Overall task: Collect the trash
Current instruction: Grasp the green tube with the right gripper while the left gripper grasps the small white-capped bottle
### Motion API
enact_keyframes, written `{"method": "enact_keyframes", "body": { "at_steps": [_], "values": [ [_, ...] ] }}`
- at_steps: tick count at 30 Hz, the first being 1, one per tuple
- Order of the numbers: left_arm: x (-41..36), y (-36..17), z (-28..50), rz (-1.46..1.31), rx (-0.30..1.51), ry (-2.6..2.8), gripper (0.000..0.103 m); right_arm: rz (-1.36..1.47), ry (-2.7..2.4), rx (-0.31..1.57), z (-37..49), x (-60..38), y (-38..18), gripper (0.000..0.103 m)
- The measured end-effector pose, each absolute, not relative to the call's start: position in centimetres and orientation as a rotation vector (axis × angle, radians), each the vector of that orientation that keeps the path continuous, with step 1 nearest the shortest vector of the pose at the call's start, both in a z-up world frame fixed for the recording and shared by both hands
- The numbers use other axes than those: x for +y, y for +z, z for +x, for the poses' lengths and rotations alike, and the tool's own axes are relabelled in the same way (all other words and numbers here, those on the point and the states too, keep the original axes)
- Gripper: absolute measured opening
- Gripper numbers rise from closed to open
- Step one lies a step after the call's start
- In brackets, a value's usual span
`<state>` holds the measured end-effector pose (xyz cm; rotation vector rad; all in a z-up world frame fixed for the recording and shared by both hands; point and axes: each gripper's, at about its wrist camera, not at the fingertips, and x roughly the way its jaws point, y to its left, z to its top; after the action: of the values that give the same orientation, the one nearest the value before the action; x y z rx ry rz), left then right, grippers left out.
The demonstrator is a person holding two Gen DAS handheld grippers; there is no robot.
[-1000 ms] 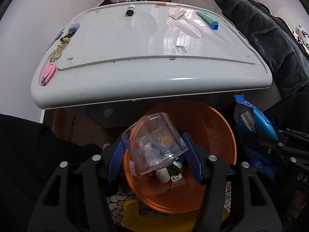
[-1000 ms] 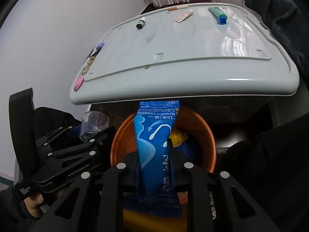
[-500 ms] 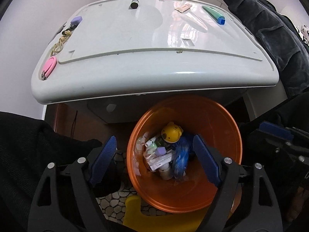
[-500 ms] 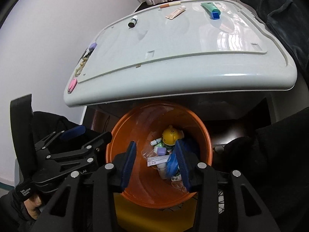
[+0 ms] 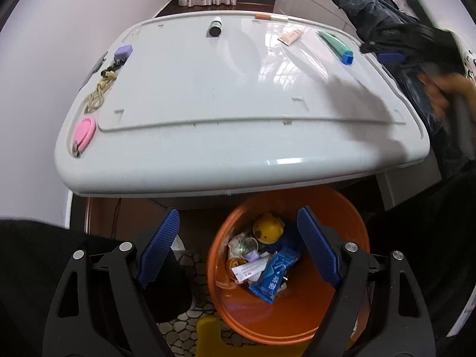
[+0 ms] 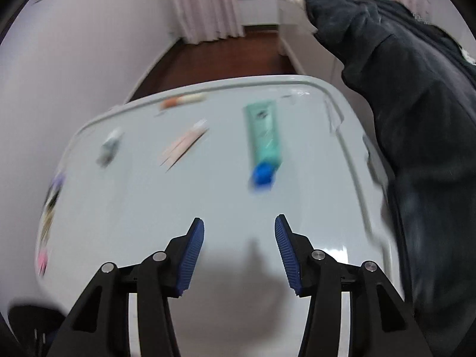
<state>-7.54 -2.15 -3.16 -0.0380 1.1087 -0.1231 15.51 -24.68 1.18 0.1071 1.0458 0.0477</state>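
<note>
Right wrist view: both claws empty, the last two pieces dropped, the next one lined up.

The right claw [image 6: 239, 253], wide open and holding nothing, has swung up from the round orange plastic bin [image 5: 351, 232] to the glossy white tabletop [image 6: 148, 208], where a green tube with a blue cap [image 6: 263, 142] lies straight ahead of its tips, well apart. The left claw [image 5: 238, 250] hangs spread and empty over the bin; the clear plastic cup [image 5: 248, 245] it held a second ago and the blue printed wrapper [image 5: 275, 276] from the right claw now lie below it among the trash. So two items are collected, and the tube looks like the next pick. White characters show on the wrapper, too small to read; the tube's label is blurred.
</note>
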Motion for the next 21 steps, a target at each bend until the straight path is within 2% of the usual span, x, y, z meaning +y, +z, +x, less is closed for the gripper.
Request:
{"method": "enact_keyframes", "body": {
  "at_steps": [5, 10, 11, 12, 13, 21],
  "values": [
    [-1.1, -2.6, -4.7, -0.066, 1.106, -0.095, 0.08, 0.179, -0.011, 1.087, 23.2, -25.9, -1.4, 0.049],
    [-0.6, -1.6, -0.7, -0.081, 1.084, -0.068, 0.08, 0.146, -0.049, 1.1, 27.2, -24.9, -3.6, 0.06],
    [-0.6, -1.4, 0.2, -0.081, 1.079, -0.064, 0.08, 0.093, -0.058, 1.081, 27.6, -24.3, -3.7, 0.058],
    [-0.7, -1.2, 1.6, -0.082, 1.073, -0.057, 0.08, 0.02, -0.079, 1.083, 28.0, -23.7, -3.9, 0.042],
    [-0.7, -1.0, 2.6, -0.087, 1.067, -0.053, 0.08, -0.047, -0.083, 1.063, 28.0, -23.0, -4.0, 0.034],
    [-2.2, -1.4, 15.7, -0.025, 0.977, -0.033, 0.08, 0.028, -0.026, 1.036, 27.1, -24.7, -2.8, 0.032]
  ]
}}
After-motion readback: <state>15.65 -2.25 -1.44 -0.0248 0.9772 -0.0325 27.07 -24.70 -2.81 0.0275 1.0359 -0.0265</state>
